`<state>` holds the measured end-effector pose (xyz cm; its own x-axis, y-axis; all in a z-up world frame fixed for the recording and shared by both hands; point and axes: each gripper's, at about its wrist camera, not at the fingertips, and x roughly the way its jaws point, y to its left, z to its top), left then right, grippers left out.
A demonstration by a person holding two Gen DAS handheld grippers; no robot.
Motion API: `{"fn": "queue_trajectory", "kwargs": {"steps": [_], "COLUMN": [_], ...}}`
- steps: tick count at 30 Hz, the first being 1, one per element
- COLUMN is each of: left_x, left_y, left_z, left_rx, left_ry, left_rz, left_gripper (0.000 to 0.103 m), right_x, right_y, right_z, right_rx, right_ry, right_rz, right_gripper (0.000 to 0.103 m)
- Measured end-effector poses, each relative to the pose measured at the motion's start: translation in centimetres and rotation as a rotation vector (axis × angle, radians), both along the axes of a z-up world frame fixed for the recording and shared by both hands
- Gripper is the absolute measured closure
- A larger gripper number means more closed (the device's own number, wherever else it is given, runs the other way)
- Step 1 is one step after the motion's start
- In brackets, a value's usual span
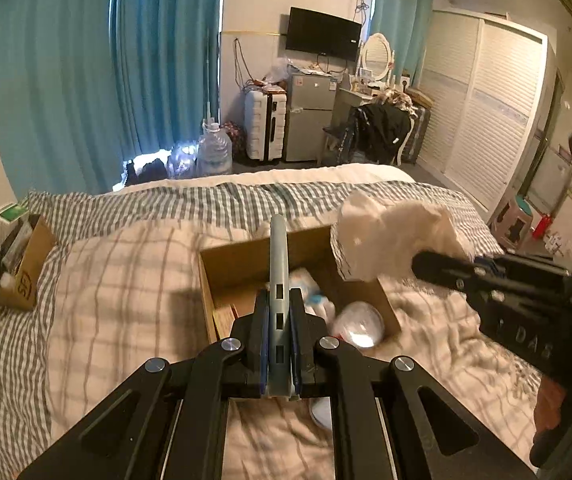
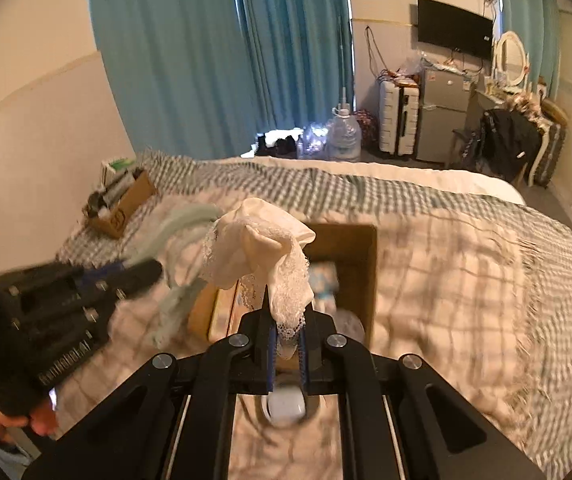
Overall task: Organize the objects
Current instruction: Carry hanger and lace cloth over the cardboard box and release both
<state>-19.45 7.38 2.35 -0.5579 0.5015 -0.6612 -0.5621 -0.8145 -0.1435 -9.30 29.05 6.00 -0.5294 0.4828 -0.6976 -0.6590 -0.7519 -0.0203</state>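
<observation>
Both tools loaded above open brown cardboard box (image 1: 246,264) on bed: left tool (image 1: 279,336) clamps grey-green fabric strip (image 1: 278,256), right tool (image 2: 286,340) pinches white lace cloth (image 2: 262,252) — lower well inside box before releasing.

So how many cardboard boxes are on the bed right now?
2: an open cardboard box mid-bed beneath both grippers, and a smaller cardboard box of items at the bed's far-left edge by the wall. Others may be out of view.

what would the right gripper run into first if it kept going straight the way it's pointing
Probably the open cardboard box on the bed: the right gripper, shut on a white lace cloth, points into it. Depth is unclear, so this is a guess.
</observation>
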Motion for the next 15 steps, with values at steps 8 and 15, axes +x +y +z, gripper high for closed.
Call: {"fn": "queue_trajectory", "kwargs": {"steps": [8,15], "left_x": [-5.5,-6.5], "left_y": [3.3,5.6], "left_z": [-5.5,-9.1], "left_rx": [-0.061,-0.104], "left_ry": [-0.071,-0.117], "left_rz": [-0.011,-0.047], "left_gripper": [0.095,0.095], "right_x": [-4.2,-3.4], "right_y": [7.7,9.8], "right_z": [-6.2,-10.0], "right_rx": [-0.049,-0.076], "right_ry": [-0.119,-0.122], "right_rz": [-0.066,-0.092], "right_gripper": [0.095,0.095]}}
